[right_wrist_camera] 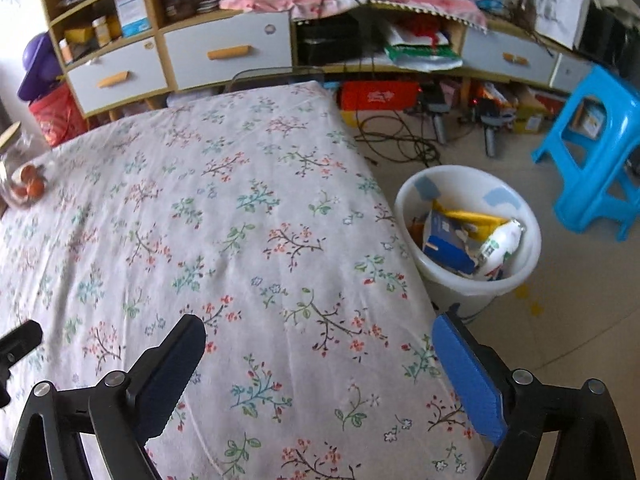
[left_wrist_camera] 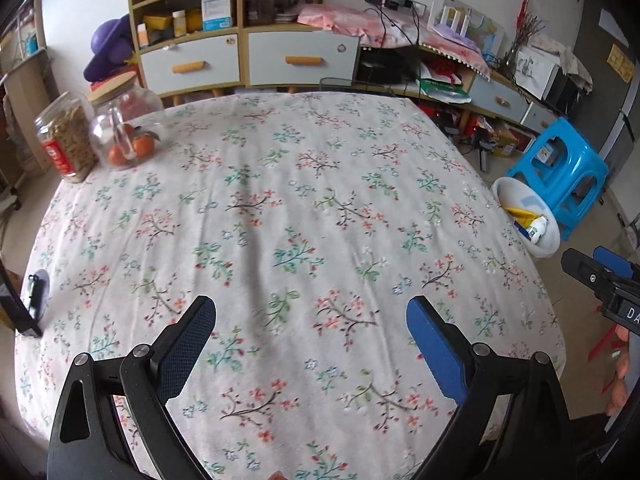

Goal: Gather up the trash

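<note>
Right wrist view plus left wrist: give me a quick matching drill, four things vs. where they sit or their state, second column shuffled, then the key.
Things:
1. white bucket
2. blue plastic stool
3. glass jar of oranges
4. right gripper

Places or states:
A. on the floral tablecloth, far left corner
B. on the floor beside the table, holding packaging trash
C. jaws open, nothing between them
D. on the floor beyond the bucket

Pairs: 1-B, 2-D, 3-A, 4-C
</note>
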`<move>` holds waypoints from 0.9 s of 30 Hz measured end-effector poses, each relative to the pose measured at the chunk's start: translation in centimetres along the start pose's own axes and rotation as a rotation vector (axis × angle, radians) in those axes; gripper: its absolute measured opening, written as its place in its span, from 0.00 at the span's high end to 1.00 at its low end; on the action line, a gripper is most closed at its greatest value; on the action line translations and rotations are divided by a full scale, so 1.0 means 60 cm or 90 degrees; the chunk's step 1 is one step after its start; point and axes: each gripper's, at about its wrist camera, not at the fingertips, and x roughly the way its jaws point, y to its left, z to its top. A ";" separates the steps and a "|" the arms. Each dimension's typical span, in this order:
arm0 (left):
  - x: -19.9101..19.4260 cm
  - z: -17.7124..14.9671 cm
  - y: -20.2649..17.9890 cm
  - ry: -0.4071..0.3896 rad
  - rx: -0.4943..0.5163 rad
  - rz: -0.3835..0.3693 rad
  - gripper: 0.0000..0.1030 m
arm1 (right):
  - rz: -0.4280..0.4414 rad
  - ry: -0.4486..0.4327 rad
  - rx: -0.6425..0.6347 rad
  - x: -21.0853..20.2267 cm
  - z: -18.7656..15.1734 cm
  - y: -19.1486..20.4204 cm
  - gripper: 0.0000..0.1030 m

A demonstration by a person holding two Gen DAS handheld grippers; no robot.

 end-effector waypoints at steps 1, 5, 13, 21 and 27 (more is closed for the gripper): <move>0.000 -0.002 0.003 0.001 -0.001 0.001 0.05 | 0.000 0.001 -0.005 0.001 -0.002 0.004 0.08; -0.003 -0.009 0.009 -0.001 -0.006 0.006 0.05 | 0.002 0.006 -0.011 0.008 -0.007 0.014 0.08; -0.009 -0.011 0.003 -0.009 -0.003 0.007 0.05 | -0.009 -0.002 -0.010 0.010 -0.008 0.023 0.08; -0.010 -0.013 -0.005 -0.009 0.000 0.001 0.05 | -0.008 -0.006 -0.010 0.007 -0.009 0.026 0.08; -0.011 -0.014 -0.007 -0.011 0.001 -0.001 0.05 | -0.010 -0.005 -0.009 0.007 -0.010 0.026 0.08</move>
